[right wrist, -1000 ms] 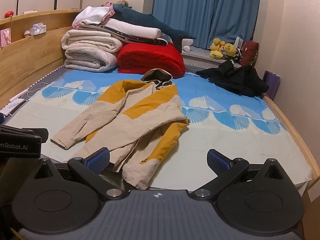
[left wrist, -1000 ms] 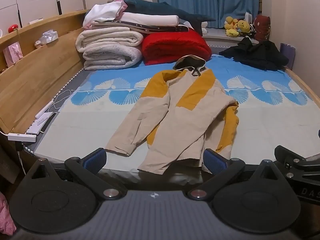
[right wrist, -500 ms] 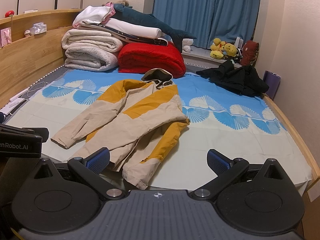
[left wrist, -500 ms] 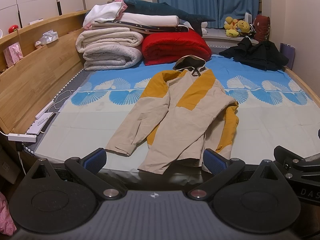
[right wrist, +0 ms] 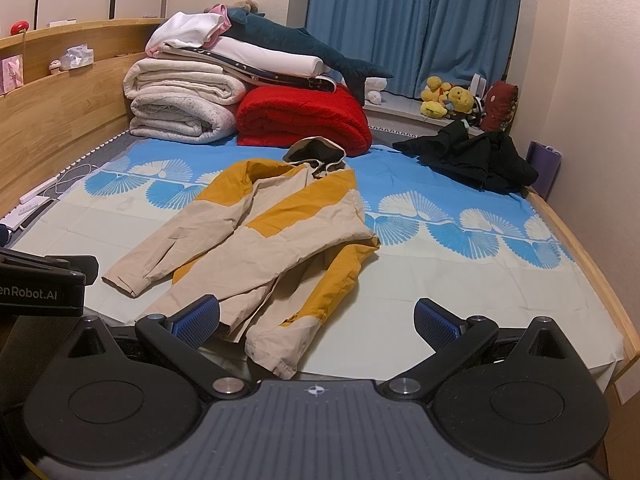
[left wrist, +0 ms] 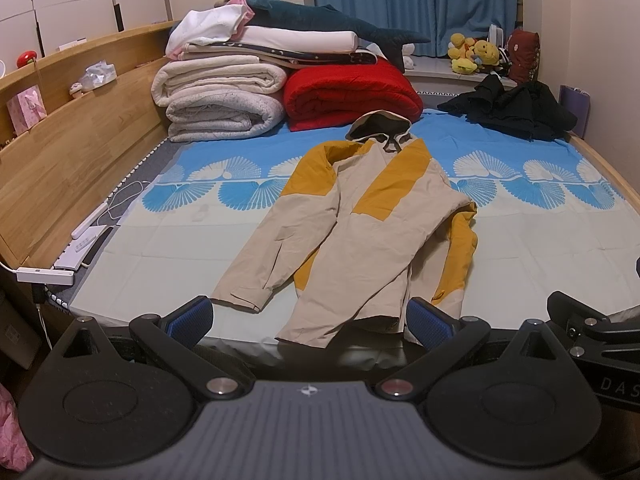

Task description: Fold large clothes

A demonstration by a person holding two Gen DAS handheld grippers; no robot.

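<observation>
A beige and mustard hooded jacket [left wrist: 360,232] [right wrist: 264,232] lies on the bed, hood toward the far end, hem toward me. One half is folded over the body; a sleeve stretches to the near left. My left gripper [left wrist: 310,318] hangs open at the bed's near edge, just short of the hem, holding nothing. My right gripper [right wrist: 316,320] is open too, near the mustard-striped sleeve end, with nothing between its pads.
Rolled white blankets [left wrist: 220,100], a red quilt [left wrist: 348,92] and a plush shark are stacked at the far end. A black garment [left wrist: 516,110] lies at the far right. A wooden headboard [left wrist: 72,152] with a power strip runs along the left.
</observation>
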